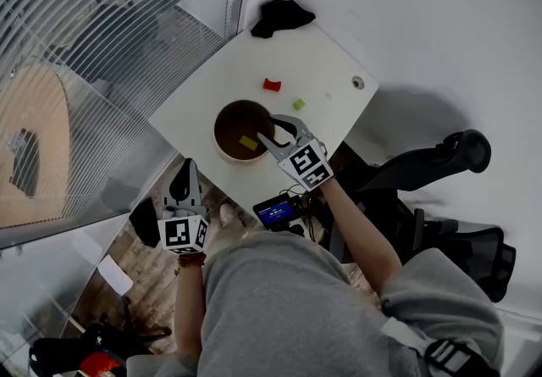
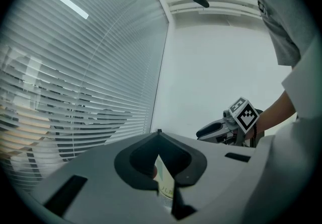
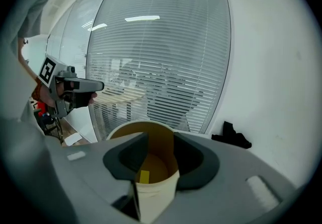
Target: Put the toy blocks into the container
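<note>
A round container with a brown inside stands near the front of the white table. One yellow block lies flat on its bottom, and the right gripper view shows that yellow block too. My right gripper hangs over the container's right rim, jaws apart and empty. A red block and a green block lie on the table beyond it. My left gripper is held off the table's near-left edge, fingertips together, nothing visibly held.
A black cloth lies at the table's far corner and a round grommet sits near its right edge. A window with blinds runs along the left. A black office chair stands to the right.
</note>
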The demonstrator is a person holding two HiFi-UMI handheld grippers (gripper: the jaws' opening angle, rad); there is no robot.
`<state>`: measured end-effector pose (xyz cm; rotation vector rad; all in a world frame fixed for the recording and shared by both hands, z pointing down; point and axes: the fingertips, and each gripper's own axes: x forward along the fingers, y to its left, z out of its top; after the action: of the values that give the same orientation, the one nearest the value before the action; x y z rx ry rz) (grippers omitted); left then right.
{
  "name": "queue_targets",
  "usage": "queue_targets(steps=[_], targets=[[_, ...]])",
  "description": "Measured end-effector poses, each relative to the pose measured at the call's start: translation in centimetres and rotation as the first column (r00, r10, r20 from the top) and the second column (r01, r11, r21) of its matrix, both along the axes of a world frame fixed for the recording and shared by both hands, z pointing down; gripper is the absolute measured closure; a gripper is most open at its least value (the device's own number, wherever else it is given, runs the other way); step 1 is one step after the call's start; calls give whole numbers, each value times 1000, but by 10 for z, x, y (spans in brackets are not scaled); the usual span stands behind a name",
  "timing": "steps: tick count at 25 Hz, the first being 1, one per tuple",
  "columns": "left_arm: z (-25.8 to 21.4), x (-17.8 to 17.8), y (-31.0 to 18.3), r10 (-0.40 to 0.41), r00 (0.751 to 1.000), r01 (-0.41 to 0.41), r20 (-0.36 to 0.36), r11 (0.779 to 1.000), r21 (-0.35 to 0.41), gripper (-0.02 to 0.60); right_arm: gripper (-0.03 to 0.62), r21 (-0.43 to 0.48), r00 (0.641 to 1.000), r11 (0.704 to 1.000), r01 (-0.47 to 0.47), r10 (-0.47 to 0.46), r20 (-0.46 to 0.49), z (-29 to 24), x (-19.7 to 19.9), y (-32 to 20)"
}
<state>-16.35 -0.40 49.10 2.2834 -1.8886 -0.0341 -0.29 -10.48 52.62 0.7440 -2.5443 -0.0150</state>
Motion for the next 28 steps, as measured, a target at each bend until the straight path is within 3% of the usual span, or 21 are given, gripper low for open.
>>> queue_targets(steps=[12, 28], targets=[[8, 13, -5, 16, 1000, -15, 14, 999, -34, 574, 433, -5, 997, 997, -80, 80, 15, 3, 41, -22], [21, 12, 0, 12, 998, -6, 61, 994, -108, 574, 441, -52, 976, 975, -215, 213, -43, 48, 106, -64]])
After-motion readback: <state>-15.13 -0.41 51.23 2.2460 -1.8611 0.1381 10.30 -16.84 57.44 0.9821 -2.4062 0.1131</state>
